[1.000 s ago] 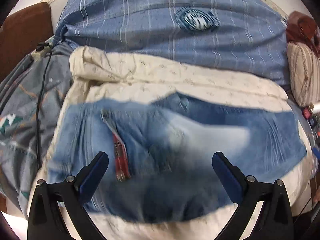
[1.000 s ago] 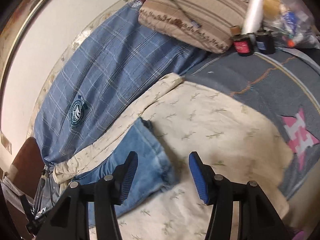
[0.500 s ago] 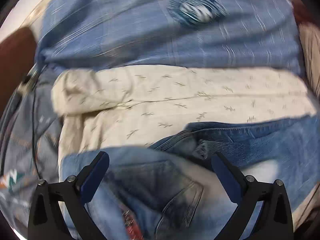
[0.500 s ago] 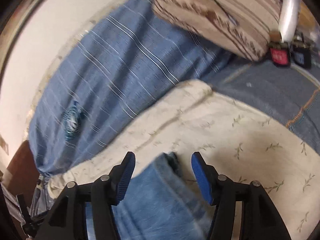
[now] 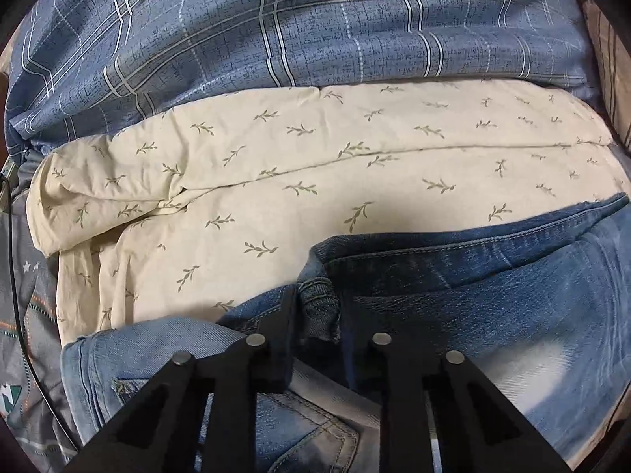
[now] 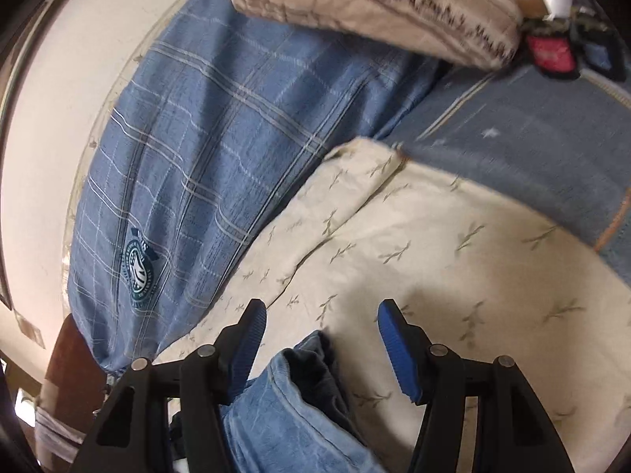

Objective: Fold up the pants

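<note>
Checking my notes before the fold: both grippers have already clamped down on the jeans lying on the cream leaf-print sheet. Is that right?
Only half right. The left gripper is shut on the jeans at the waistband, as the left wrist view shows. In the right wrist view the right gripper is open, its pads apart with the hem between them, on the cream leaf-print sheet.

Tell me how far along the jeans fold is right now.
Early stage. Done: the jeans lie on the cream leaf-print sheet, apparently doubled leg over leg. In hand: the left gripper has clamped the denim near the waistband; the right gripper straddles the hem, jaws apart, not gripping. Left: close the right, then fold.
</note>
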### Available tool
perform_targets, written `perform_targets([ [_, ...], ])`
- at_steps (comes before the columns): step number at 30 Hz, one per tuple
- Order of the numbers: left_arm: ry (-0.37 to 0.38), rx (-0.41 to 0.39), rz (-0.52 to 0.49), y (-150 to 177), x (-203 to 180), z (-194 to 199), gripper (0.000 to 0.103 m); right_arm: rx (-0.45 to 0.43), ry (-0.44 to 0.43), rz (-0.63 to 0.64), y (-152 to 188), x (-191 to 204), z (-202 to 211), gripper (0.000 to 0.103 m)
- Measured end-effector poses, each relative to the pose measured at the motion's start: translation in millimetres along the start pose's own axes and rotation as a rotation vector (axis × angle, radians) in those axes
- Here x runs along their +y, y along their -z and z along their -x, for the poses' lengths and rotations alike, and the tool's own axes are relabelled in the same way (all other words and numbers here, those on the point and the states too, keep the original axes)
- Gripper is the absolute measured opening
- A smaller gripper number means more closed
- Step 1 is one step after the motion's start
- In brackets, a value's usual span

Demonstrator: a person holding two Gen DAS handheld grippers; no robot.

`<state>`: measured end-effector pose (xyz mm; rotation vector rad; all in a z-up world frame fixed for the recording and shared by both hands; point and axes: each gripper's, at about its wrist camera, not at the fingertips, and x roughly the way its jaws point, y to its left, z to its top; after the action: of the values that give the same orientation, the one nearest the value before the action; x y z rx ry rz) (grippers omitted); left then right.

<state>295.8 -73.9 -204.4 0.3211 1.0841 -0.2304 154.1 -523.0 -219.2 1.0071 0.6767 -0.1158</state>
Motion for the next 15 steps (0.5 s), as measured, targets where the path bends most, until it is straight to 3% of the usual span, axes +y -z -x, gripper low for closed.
perform_targets([
  [4,0.002,0.016,0.018,-9.1,4.1,1.3,0.013,0.057,0.007,0.028,4.0,11.0,-16.8,0.066],
  [7,-0.014,0.027,0.021,-16.6,1.9,-1.7,0.012,0.122,0.080,0.141,15.2,23.9,-33.0,0.066],
  [9,-0.020,0.034,0.038,-21.7,3.1,-2.9,0.011,0.108,0.139,0.275,24.0,38.3,-34.9,0.051],
  [10,-0.024,0.034,0.050,-25.1,4.5,-3.0,0.011,0.106,0.154,0.325,26.8,44.7,-34.3,0.028],
  [12,-0.027,0.030,0.067,-31.2,6.8,-3.5,0.011,0.080,0.175,0.393,30.7,55.3,-27.4,0.026],
  [15,-0.042,0.013,0.087,-41.1,9.7,-3.0,0.011,-0.019,0.123,0.436,29.2,68.1,-3.4,0.023],
])
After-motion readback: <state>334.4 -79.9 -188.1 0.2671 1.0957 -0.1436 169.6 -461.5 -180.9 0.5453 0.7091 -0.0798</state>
